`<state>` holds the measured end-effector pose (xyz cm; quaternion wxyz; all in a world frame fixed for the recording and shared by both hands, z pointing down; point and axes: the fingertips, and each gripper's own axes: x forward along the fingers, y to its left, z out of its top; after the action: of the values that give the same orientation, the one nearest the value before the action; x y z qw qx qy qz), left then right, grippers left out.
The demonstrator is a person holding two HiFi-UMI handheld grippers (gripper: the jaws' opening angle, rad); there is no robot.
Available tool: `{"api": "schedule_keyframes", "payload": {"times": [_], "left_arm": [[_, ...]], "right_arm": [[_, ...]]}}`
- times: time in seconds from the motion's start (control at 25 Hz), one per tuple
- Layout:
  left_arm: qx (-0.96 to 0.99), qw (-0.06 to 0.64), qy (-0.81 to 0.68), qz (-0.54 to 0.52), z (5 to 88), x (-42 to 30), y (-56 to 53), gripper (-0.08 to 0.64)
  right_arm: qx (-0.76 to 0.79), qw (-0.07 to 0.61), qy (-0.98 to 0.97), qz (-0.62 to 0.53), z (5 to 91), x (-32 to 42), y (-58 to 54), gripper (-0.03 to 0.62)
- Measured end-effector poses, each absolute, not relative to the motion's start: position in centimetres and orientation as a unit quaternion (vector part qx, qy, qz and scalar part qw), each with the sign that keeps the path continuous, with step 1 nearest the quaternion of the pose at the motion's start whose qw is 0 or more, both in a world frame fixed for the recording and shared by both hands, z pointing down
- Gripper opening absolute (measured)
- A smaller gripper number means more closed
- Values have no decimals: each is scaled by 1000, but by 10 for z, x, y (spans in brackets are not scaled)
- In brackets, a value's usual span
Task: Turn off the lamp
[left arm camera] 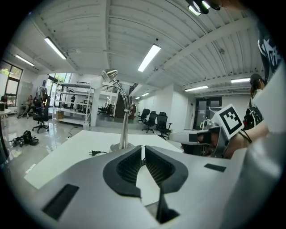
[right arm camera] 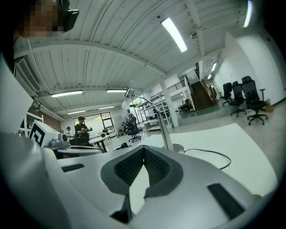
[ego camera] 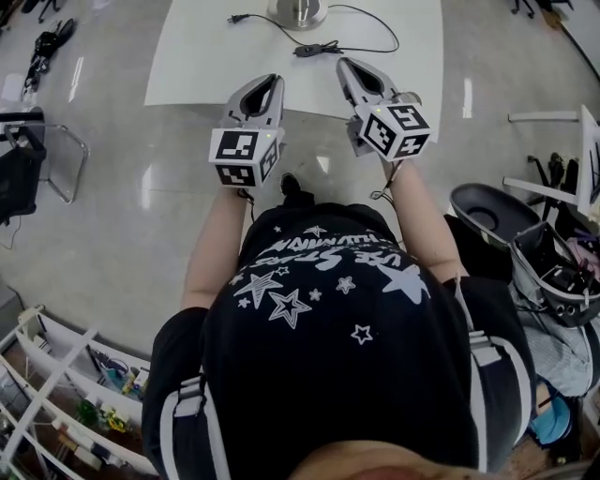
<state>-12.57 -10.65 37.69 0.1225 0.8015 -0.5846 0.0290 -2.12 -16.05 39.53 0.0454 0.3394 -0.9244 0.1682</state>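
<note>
A silver gooseneck lamp stands at the far side of the white table (ego camera: 206,66); only its round base (ego camera: 298,11) shows in the head view. Its black cord carries an inline switch (ego camera: 316,49) and ends in a loose plug (ego camera: 234,18). My left gripper (ego camera: 273,82) hovers over the table's near edge, shut and empty. My right gripper (ego camera: 348,64), also shut and empty, is just right of the switch. In the left gripper view the lamp (left arm camera: 121,112) rises straight beyond the closed jaws (left arm camera: 143,147). In the right gripper view the lamp (right arm camera: 164,127) and its cord (right arm camera: 214,154) lie just past the jaws (right arm camera: 144,147).
A metal-framed chair (ego camera: 42,155) stands on the floor at left. A dark stool and a cart of gear (ego camera: 553,272) crowd the right side. White shelving (ego camera: 66,394) sits at lower left. Office chairs (left arm camera: 154,121) stand far behind the table.
</note>
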Motion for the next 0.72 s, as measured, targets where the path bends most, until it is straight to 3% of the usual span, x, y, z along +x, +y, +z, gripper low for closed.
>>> {"api": "schedule_keyframes", "payload": {"times": [0.72], "left_arm": [[840, 108, -528, 71, 409, -134, -138, 15]], "right_arm": [[380, 56, -905, 183, 411, -31, -178, 6]]}}
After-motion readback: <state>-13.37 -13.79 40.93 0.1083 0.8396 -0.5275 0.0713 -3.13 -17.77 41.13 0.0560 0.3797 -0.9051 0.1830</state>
